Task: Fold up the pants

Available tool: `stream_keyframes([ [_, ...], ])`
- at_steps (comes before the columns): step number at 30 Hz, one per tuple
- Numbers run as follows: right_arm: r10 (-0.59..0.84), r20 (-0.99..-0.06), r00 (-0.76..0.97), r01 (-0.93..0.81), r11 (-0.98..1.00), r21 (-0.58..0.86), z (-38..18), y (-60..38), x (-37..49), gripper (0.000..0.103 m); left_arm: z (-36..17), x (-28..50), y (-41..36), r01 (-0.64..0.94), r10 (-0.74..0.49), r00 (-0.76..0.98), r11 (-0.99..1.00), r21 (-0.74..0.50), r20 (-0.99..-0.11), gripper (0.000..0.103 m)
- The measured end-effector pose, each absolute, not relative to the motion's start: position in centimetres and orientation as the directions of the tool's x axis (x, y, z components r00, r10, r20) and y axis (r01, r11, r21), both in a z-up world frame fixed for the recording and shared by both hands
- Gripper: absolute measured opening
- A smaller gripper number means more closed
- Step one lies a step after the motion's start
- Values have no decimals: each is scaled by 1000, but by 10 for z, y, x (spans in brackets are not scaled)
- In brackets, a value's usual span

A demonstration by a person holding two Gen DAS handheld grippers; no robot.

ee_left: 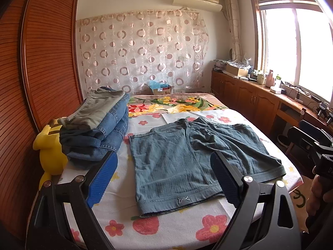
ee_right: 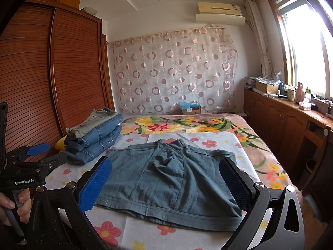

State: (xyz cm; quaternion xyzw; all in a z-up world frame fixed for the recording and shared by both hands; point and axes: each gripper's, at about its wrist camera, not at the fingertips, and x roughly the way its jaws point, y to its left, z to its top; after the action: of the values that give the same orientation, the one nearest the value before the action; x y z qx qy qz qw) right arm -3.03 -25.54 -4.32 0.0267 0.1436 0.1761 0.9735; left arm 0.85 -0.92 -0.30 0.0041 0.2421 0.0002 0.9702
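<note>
A pair of teal short pants [ee_left: 187, 160] lies spread flat on the flowered bed sheet [ee_left: 145, 229], hems toward me, waistband away. It also shows in the right wrist view [ee_right: 166, 179]. My left gripper [ee_left: 164, 166] is open and empty, held above the near left part of the pants. My right gripper [ee_right: 165, 174] is open and empty, held above the near edge of the pants. The left gripper also shows at the left of the right wrist view [ee_right: 37, 152], and the right gripper body at the right edge of the left wrist view [ee_left: 320, 152].
A stack of folded jeans and grey-green pants [ee_left: 100, 125] sits at the bed's left, beside a yellow plush toy [ee_left: 50, 154]. A wooden wardrobe [ee_left: 41, 62] stands left. A wooden cabinet [ee_left: 260, 100] with clutter runs under the window on the right.
</note>
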Motion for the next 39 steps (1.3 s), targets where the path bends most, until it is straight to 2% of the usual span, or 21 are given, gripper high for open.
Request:
stream_keyframes([
  [39, 351, -265, 898, -335, 936, 106, -43, -255, -32, 103, 4, -3, -1, -1, 5, 888, 1000, 8, -459, 91],
])
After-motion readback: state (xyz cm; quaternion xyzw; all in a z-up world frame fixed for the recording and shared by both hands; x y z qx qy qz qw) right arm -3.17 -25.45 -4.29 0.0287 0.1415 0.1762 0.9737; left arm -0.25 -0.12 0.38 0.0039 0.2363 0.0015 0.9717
